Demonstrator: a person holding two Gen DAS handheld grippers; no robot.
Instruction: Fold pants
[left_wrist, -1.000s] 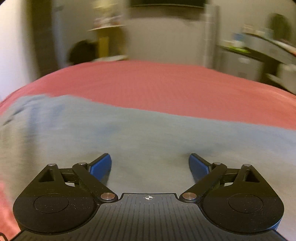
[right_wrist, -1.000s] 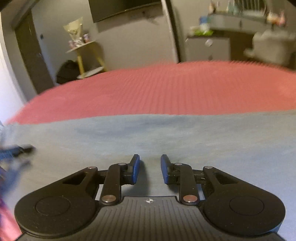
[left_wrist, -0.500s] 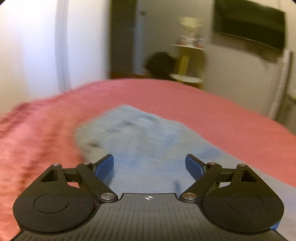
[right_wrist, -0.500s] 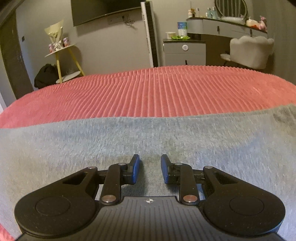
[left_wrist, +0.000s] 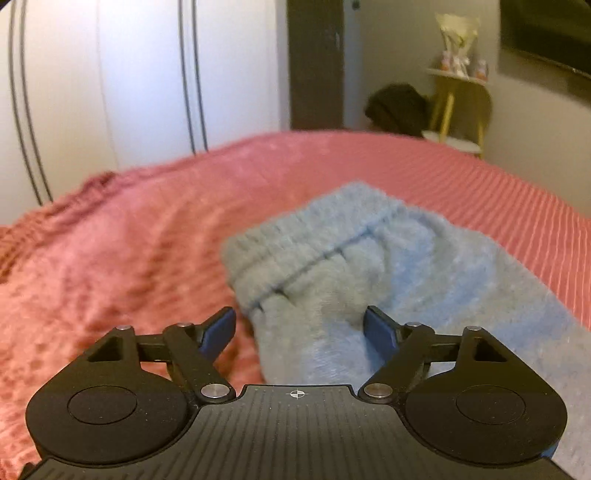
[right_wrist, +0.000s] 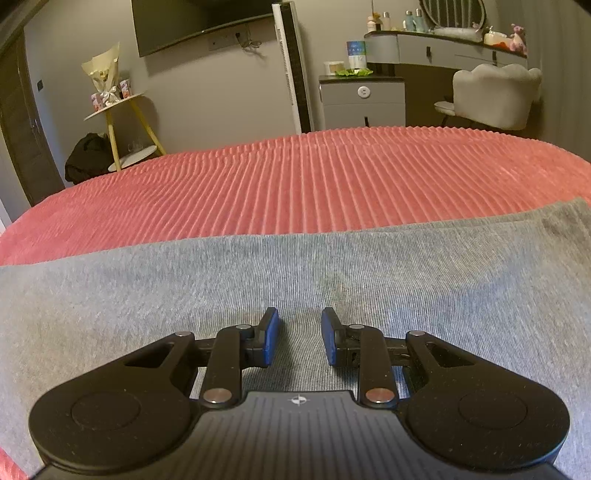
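Grey pants (left_wrist: 369, 266) lie flat on a red ribbed bedspread (left_wrist: 122, 240). In the left wrist view their waistband end with a seam lies just ahead. My left gripper (left_wrist: 299, 332) is wide open, low over that end, with the fabric edge between its blue pads. In the right wrist view the pants (right_wrist: 258, 280) stretch across the whole width. My right gripper (right_wrist: 299, 330) hovers low over the cloth, its jaws a narrow gap apart with nothing between them.
The red bedspread (right_wrist: 314, 177) extends far beyond the pants. White wardrobe doors (left_wrist: 110, 81) stand left of the bed. A yellow-legged side table (right_wrist: 118, 107), a grey cabinet (right_wrist: 362, 99) and a pale chair (right_wrist: 495, 96) stand past the bed's far edge.
My left gripper has swung left along the pants to their waistband end, still open. The right gripper has stayed over the cloth with the same narrow gap.
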